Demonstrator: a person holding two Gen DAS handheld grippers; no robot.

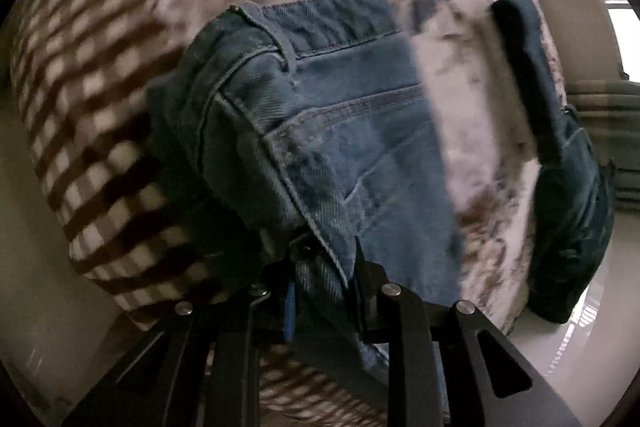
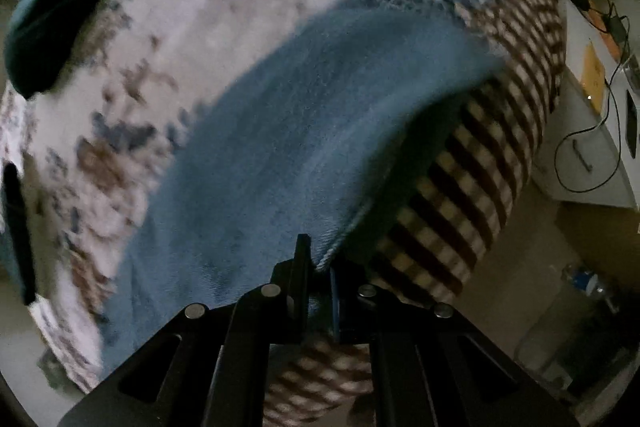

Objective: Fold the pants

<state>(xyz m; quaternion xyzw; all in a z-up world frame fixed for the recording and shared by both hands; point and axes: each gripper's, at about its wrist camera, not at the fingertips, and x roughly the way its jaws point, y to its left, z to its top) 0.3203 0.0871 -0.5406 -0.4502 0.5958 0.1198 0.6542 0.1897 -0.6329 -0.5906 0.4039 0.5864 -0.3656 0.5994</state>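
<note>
Jeans (image 1: 340, 131) are on the bed (image 1: 100, 131), lying over the patterned blanket (image 1: 460, 99) and reaching to the near edge, where the checked side of the cover drops away. We have both grippers on them. The left gripper (image 1: 326, 291) has its jaws closed down to a narrow gap with denim pinched between them, near a back pocket and just below the waistband, which lies on the far side of the grip. The right gripper (image 2: 318, 291) is likewise nearly closed, clamping a fold or edge of the leg (image 2: 304, 131); from there the leg runs away to the far right toward a frayed hem. In both views the cloth looks lifted off the blanket at the grip, and the frames are blurry, so we read this as mid-fold, with the near edge being carried. Done so far, as far as we can judge: pants laid out, possibly already doubled leg on leg, though we cannot tell the layer count. Left: bring the held edge over, lay it down, release, then at least one more fold to shorten the length. A dark bundle (image 1: 568, 163) sits at the right edge of the bed, well apart from the jeans; we cannot tell what it is.
</note>
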